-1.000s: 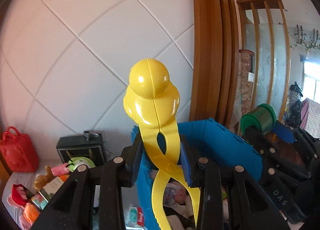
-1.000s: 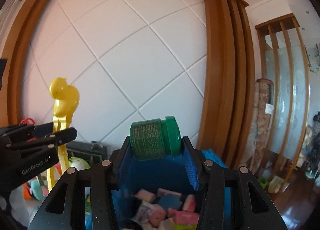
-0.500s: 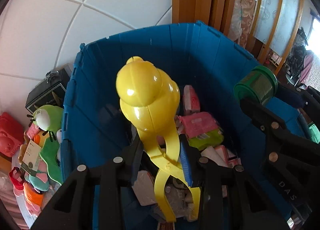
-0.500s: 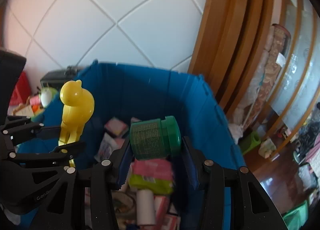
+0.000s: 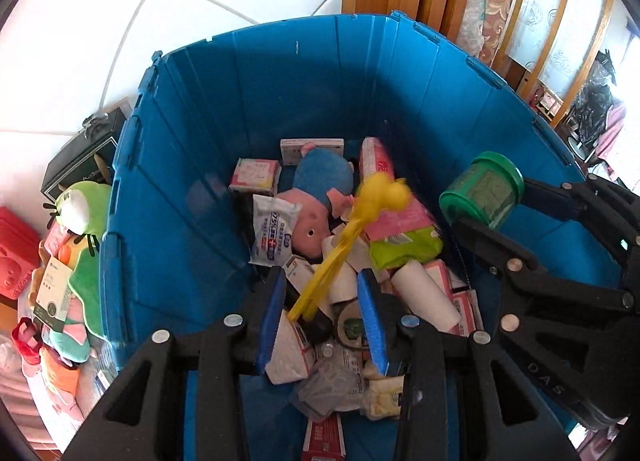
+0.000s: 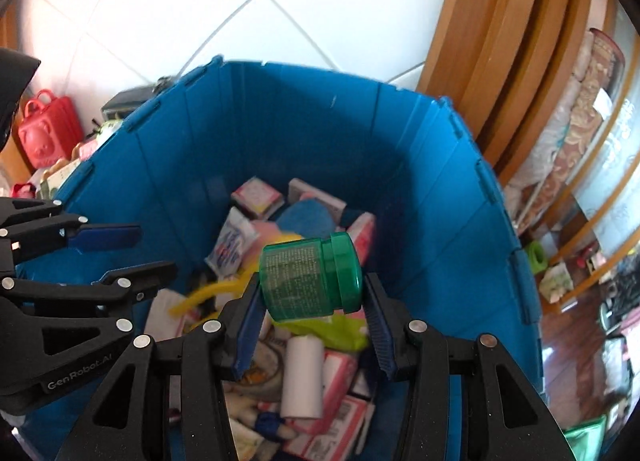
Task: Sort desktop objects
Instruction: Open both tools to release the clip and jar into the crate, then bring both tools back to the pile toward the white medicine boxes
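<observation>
While the spread left claw hangs above the yellow toy, the right claw pinches the green jar.

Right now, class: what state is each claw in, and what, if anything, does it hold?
Left claw: open, holding nothing; the yellow duck tongs are blurred, dropping into the blue bin.
Right claw: shut on the green jar.

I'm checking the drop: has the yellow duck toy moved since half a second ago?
Yes. The yellow duck toy has left the open left tongs and dropped onto the pile inside the blue bin.
</observation>
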Demonstrator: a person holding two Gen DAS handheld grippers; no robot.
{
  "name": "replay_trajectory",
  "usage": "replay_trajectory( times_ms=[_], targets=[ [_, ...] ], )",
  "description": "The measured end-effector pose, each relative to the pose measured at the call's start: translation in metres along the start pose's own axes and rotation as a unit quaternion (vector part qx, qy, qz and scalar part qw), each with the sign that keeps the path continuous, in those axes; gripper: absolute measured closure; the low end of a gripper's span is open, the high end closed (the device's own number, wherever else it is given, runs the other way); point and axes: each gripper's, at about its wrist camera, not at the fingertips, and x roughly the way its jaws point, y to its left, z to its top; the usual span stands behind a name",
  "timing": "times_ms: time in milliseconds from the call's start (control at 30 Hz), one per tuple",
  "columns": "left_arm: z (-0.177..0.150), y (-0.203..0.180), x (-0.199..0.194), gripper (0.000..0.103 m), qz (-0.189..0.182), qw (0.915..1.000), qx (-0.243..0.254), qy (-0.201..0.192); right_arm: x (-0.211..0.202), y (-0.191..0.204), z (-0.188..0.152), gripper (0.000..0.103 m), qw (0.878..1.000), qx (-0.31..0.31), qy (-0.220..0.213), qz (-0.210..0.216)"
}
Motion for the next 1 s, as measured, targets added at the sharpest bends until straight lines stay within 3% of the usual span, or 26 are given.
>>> replay_trajectory(
  times_ms=[133,267,400,667,833,1000],
  targets=[
    [-0.006,0.000,-0.006,0.067,-0.002,1.0000,-0.005,-0.008,-0.002,0.001,-0.004,0.044,1.000,0.002,0.006,-0.011],
    [-0.013,0.003,-0.016,0.067,-0.004,0.9998,-0.011,-0.018,-0.012,-0.003,-0.007,0.015,0.999,0.017,-0.003,-0.028],
    [-0.022,0.002,-0.037,0.067,0.001,0.9987,-0.005,-0.051,-0.033,-0.001,-0.013,0.005,0.999,0.017,-0.029,-0.038],
    [-0.050,0.010,-0.092,0.066,0.017,0.9861,-0.007,-0.165,-0.084,0.010,-0.025,0.000,0.993,0.027,-0.106,-0.041],
    [-0.075,0.027,-0.128,0.054,0.032,0.9684,-0.029,-0.246,-0.109,0.031,-0.033,0.000,0.988,0.026,-0.151,-0.028],
    [-0.104,0.053,-0.158,0.047,0.046,0.9506,-0.054,-0.302,-0.124,0.064,-0.041,0.000,0.981,0.019,-0.191,-0.024]
  ],
)
